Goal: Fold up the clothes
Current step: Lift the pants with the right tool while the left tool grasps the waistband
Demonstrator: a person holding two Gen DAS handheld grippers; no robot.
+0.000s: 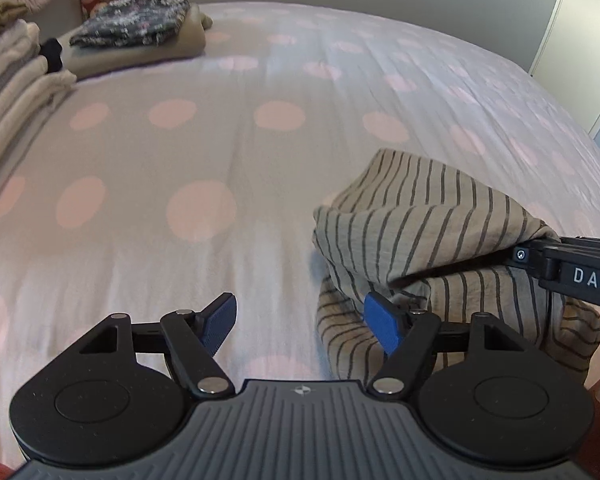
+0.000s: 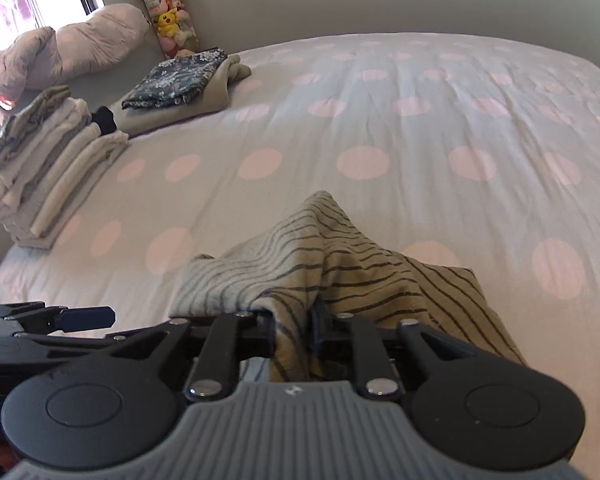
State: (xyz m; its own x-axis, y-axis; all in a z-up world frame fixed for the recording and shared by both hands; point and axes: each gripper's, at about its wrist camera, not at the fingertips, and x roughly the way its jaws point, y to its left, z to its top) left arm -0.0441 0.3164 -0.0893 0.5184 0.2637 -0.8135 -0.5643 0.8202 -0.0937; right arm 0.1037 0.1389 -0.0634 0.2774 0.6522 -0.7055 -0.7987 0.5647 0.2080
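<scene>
Nearest in the right wrist view, the right claw (image 2: 296, 320) is clenched on a bunched fold of the striped beige garment (image 2: 340, 264), whose cloth rises in a peak just beyond the fingers and drapes down onto the bed (image 2: 420, 140). In the left wrist view, the left claw (image 1: 300, 322) is spread wide with nothing between its blue pads (image 1: 382, 326); the right-hand pad sits against the edge of the same garment, the other over bare bedding. The garment lies at the near right part of the bed, on a pale cover with pink dots. Farther off to the left stands a stack of folded light clothes (image 2: 48, 168), and beyond it a dark floral folded piece (image 2: 180, 80) on a grey-beige one. At the far wall are pillows (image 2: 68, 52) and a column of plush toys (image 2: 168, 16).
</scene>
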